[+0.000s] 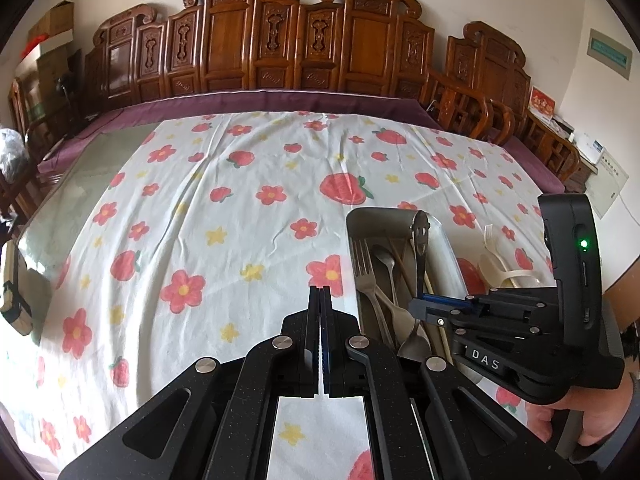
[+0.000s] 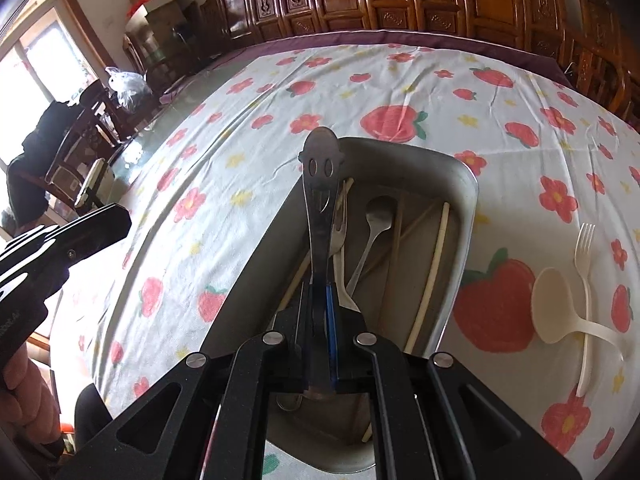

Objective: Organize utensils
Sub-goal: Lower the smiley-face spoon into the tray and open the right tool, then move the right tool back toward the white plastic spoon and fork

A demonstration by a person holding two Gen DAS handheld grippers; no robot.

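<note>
The tabletop is covered by a white cloth printed with red flowers and strawberries. On the cloth stands a metal tray with utensils. Just beside it lie a white plastic spoon and a white plastic fork.

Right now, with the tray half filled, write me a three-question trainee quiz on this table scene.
1. True or false: the right gripper is shut on the smiley-handled utensil above the metal tray.
2. Which two utensils lie on the tablecloth outside the tray?
A. a white plastic ladle and a white plastic fork
B. two metal knives
C. a metal spoon and a whisk
3. Fill in: the left gripper is shut and holds ____.

Key: 1 true; 2 A; 3 nothing
</note>
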